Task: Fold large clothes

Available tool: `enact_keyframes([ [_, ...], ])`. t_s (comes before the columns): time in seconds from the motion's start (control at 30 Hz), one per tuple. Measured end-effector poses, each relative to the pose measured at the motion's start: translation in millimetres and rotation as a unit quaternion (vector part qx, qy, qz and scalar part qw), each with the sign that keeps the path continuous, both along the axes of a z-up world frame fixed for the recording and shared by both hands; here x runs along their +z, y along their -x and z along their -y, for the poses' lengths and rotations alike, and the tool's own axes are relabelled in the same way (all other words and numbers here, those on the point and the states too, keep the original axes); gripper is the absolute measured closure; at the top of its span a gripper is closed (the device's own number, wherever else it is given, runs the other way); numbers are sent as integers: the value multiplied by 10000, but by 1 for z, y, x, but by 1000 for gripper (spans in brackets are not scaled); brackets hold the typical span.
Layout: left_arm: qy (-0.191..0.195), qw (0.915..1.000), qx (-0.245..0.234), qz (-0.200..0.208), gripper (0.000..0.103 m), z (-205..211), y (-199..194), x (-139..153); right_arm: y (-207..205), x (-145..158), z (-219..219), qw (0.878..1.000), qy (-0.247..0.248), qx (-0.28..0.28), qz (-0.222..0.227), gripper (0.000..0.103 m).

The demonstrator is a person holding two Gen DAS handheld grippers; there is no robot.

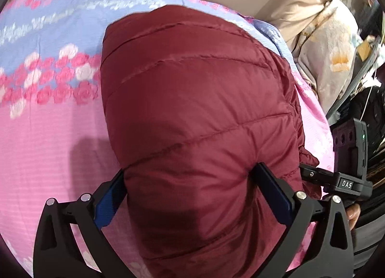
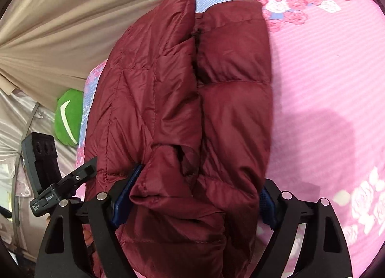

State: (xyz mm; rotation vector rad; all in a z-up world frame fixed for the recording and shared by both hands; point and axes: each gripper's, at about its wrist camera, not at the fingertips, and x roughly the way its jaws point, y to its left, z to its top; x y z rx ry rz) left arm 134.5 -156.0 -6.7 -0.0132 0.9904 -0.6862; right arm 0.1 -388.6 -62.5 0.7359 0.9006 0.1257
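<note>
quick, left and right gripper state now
left gripper: open wide, maroon puffer jacket between its fingers
right gripper: open, jacket bulk between its fingers

Two wrist views, close over the bed

We look steeply down along each gripper's fingers; both views share the jacket [image 1: 197,109] [image 2: 192,109] and the sheet [image 1: 60,133] [image 2: 324,85].

You have one maroon quilted jacket [image 1: 197,100], filling the centre of both wrist views. It lies on one pink and blue flowered bedsheet [image 1: 48,121]. You hold two grippers: the left gripper [image 1: 192,193] low in its own frame, the right gripper [image 2: 192,203] likewise. One green cushion [image 2: 69,119] sits at middle left of the right view.
</note>
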Motion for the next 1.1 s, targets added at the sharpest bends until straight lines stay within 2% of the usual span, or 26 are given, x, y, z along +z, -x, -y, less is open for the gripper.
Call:
enact_keyframes([
  [0.07, -186, 9995, -17, 254, 16, 6, 2, 6, -7, 0, 1, 10000, -4, 54, 8, 38],
  [0.1, -296, 9987, -42, 418, 19, 10, 4, 10, -7, 1, 0, 10000, -24, 65, 24, 43],
  [0.17, -450, 9963, -83, 722, 34, 14, 7, 20, -10, 8, -8, 9999, 47, 19, 109, 63],
  [0.23, -508, 9948, -124, 877, 41, 17, 7, 27, -11, 18, -15, 9994, 259, -52, 206, 71],
  [0.33, -594, 9930, -153, 1010, 45, 20, 5, 31, -13, 25, -21, 9983, 519, -128, 248, 72],
  [0.5, -747, 9900, -160, 1187, 46, 22, 6, 27, -19, 18, -23, 9985, 435, -260, 195, 73],
  [0.6, -620, 9908, -180, 1189, 55, 20, 7, 33, -13, 25, -27, 9974, 556, -343, 287, 79],
  [0.67, -487, 9909, -252, 1230, 63, 17, 8, 44, -7, 38, -33, 9957, 691, -417, 464, 83],
  [0.87, 8, 9838, -466, 1730, 68, -2, 18, 98, 10, 104, -56, 9833, 1220, -544, 1232, 87],
  [0.93, 184, 9763, -498, 2099, 68, -14, 25, 124, 16, 133, -71, 9738, 1504, -560, 1610, 87],
  [1.1, 491, 9476, -357, 3136, 68, -56, 40, 183, 13, 195, -109, 9469, 1915, -431, 2546, 87],
])
